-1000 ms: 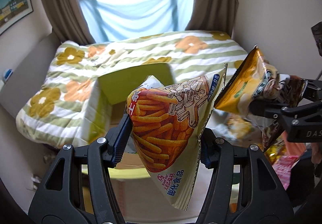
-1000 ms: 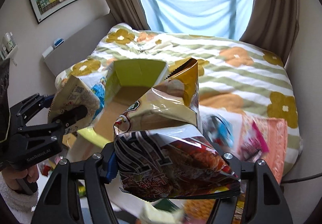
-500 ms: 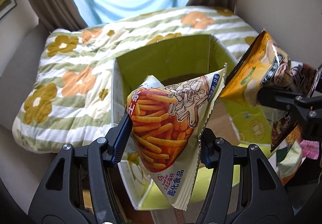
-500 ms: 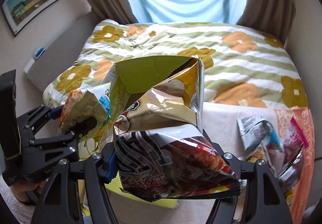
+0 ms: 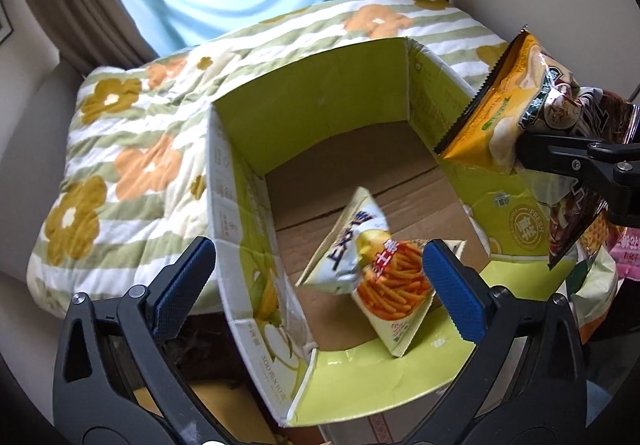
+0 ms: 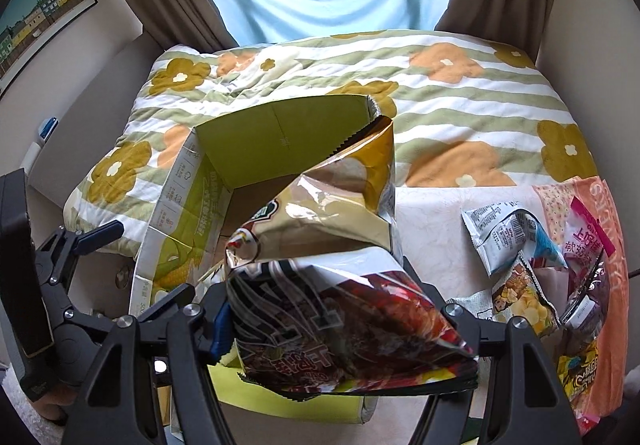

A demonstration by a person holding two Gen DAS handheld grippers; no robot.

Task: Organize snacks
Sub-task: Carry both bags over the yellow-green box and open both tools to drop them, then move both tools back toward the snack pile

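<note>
An open green cardboard box [image 5: 320, 117] stands on the bed. My left gripper [image 5: 316, 249] hangs over it, its jaws opening wide, and the blue pads [image 5: 184, 277] touch nothing. Below them, inside the box, lie an orange stick-snack bag [image 5: 396, 285] and a white-and-blue bag [image 5: 352, 241], tilted against each other. My right gripper [image 6: 336, 317] is shut on two bags at once, a gold bag [image 6: 332, 201] and a dark red bag [image 6: 352, 329], over the box's right wall [image 6: 280, 137]. That gold bag [image 5: 492, 117] also shows in the left wrist view.
A flowered green-striped quilt [image 6: 460, 117] covers the bed. Loose snacks lie on its right side: a grey-white packet [image 6: 504, 233], a pink bag [image 6: 588, 241], a small popcorn bag [image 6: 520, 301]. The left gripper's frame [image 6: 60, 265] stands beside the box. Curtains and a window rise behind.
My left jaws have spread apart and the two bags have dropped out of them into the box. Both grippers have come lower over the box.
</note>
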